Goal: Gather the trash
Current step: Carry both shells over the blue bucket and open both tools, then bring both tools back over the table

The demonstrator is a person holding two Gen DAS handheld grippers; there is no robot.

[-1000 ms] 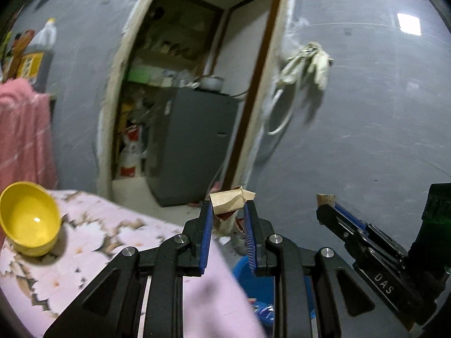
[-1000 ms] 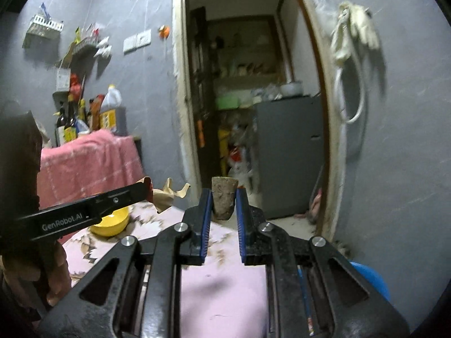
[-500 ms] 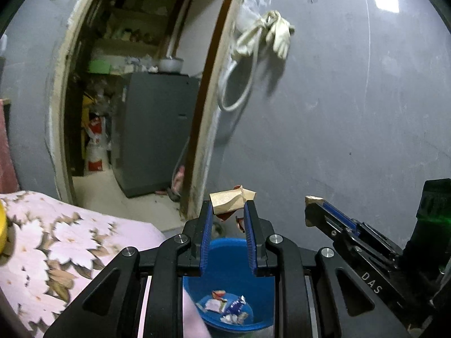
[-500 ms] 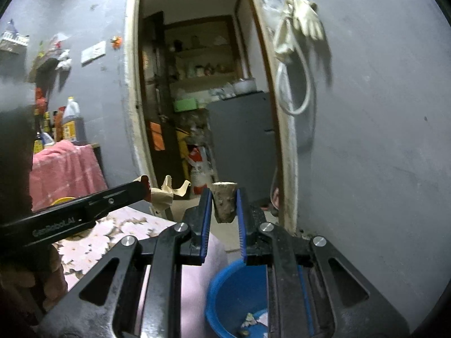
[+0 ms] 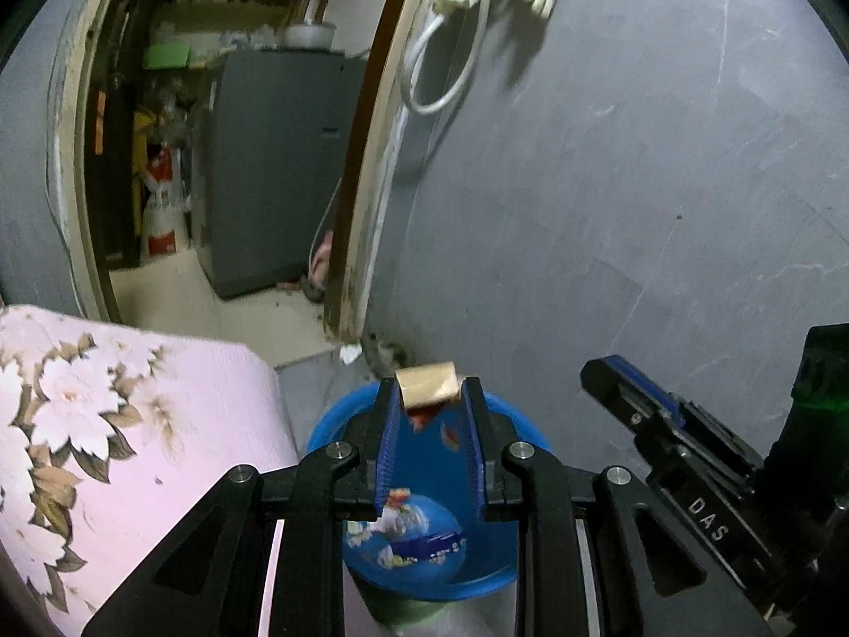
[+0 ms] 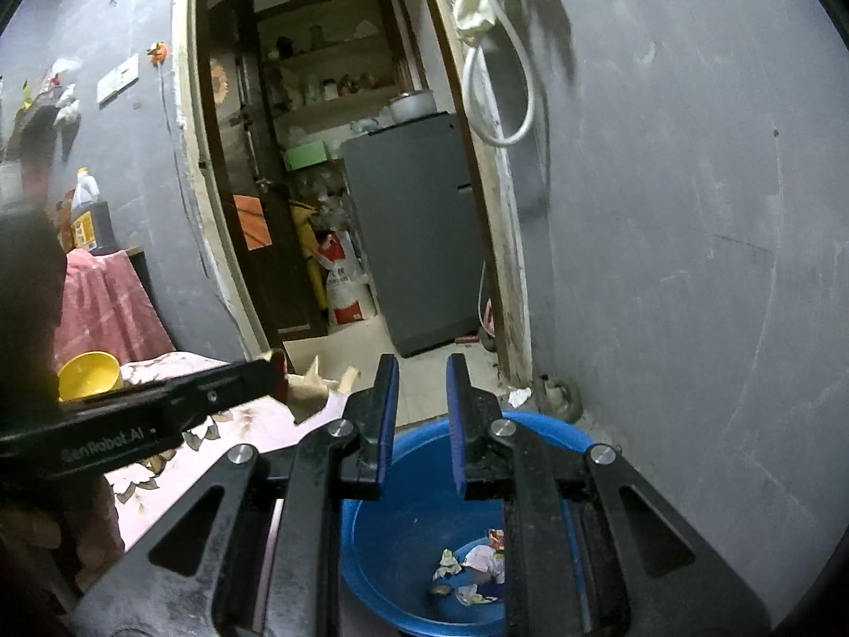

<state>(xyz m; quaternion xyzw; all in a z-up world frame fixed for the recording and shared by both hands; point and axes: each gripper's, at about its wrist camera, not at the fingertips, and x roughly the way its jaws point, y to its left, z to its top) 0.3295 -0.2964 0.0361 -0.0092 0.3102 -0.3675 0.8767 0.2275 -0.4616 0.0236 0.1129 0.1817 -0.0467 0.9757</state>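
Note:
A blue bin [image 5: 329, 427] [image 6: 552, 424] stands on the floor below both grippers, with several wrappers [image 5: 408, 531] [image 6: 472, 568] at its bottom. My left gripper [image 5: 429, 390] [image 6: 273, 371] hangs over the bin's rim, and its jaws are opening. A curled brown paper scrap [image 5: 427, 383] [image 6: 308, 390] still sits between its fingertips. My right gripper [image 6: 422, 371] [image 5: 605, 374] is above the bin too, open with nothing between its blue pads.
The table with the pink flowered cloth [image 5: 106, 424] [image 6: 233, 424] ends just left of the bin, and a yellow bowl [image 6: 87, 374] sits on it. A grey wall [image 5: 637, 212] rises behind the bin. A doorway with a grey fridge [image 5: 265, 175] is beyond.
Both grippers swung right off the table and sank over the blue bin. The brown lump that the right gripper held is gone from its jaws. The left still carries the paper.

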